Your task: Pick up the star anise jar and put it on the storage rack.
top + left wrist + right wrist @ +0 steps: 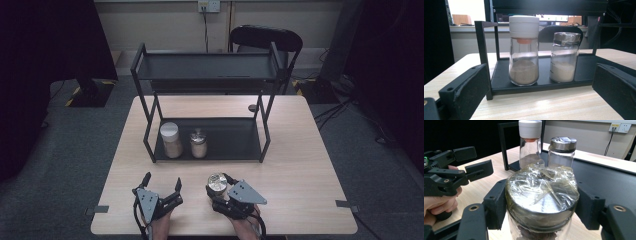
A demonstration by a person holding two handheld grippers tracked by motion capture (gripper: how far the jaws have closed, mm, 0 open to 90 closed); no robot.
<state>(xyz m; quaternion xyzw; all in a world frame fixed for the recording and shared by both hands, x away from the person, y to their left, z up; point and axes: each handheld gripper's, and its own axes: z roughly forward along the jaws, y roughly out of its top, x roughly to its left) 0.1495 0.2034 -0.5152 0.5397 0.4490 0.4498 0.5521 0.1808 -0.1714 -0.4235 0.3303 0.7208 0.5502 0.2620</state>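
Right claw [541,212] clamps the glass jar [541,202] below its film-wrapped lid, near the bench's front edge; rigid, slick, breakable; left claw [161,186] gapes empty.

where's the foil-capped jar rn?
The foil-capped jar sits clamped in the right gripper, near the table's front edge, in front of the rack.

Two-tier rack at table centre, two jars on its lower shelf, a third jar in front.
On the table [300,150], the rack's [142,75] lower shelf bears the white-capped jar [171,140] left of the foil-lidded jar [198,143]; before it, the wrapped jar [217,184] sits between the right gripper's [221,187] jaws, with the left gripper [161,184] to its left; a chair [266,39] stands behind.
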